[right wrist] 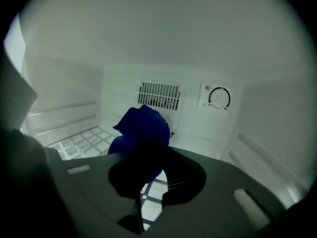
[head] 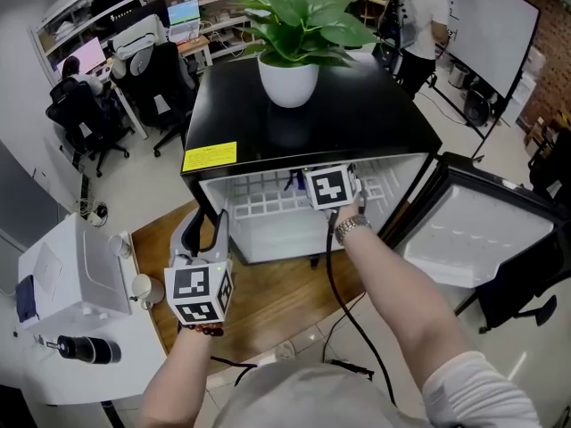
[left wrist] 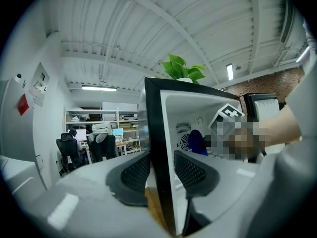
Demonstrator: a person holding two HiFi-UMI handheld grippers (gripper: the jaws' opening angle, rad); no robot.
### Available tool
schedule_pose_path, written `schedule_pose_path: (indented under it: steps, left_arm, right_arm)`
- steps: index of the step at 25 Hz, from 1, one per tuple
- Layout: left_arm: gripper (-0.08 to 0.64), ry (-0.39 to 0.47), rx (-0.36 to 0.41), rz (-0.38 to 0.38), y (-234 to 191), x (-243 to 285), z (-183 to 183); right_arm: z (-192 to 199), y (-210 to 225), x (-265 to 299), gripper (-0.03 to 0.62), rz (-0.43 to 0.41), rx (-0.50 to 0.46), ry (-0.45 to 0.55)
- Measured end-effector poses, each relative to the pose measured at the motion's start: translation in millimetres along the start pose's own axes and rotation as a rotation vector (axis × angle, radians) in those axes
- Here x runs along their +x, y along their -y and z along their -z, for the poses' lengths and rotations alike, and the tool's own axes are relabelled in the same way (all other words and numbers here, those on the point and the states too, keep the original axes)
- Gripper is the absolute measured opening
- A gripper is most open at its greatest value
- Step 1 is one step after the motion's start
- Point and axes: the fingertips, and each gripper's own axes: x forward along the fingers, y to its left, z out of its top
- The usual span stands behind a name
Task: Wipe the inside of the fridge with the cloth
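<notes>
Head view: a black fridge (head: 357, 114) stands on a wooden surface (head: 268, 297) with its door (head: 477, 234) swung open at the right. A white pot (head: 288, 80) holding a green plant (head: 299, 20) sits near the rear edge of the fridge top. The left gripper (head: 203, 230) is at the front edge of the fridge's left wall. The right gripper (head: 328, 187) reaches into the compartment, so its jaws are out of sight here. Left gripper view: the front edge of that wall runs between the jaws, with a pad set against each face. It also gives a side glimpse of the blue cloth (left wrist: 194, 142) deep inside. Right gripper view, the only one showing the interior in full: the jaws are nearly together and pinch the lower part of the cloth. The rest of the cloth bunches upward over the white wire shelf (right wrist: 81, 140), in front of the back wall and just below the vent grille (right wrist: 159, 95). A dial (right wrist: 219, 97) lies to the right of the grille. Whether the cloth touches the back wall cannot be told.
</notes>
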Motion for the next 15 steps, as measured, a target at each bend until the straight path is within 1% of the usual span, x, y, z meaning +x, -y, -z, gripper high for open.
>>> schedule_pose_path:
  steps: [10,15]
  left_arm:
    - [0.15,0.001,-0.006,-0.012,0,0,-1]
    - [0.15,0.001,-0.012,-0.015,0,0,0]
  right_arm:
    - [13,47,-8,0.046,0.079,0.032,-0.027]
    - [18,62,-12,0.046,0.106,0.044,-0.039]
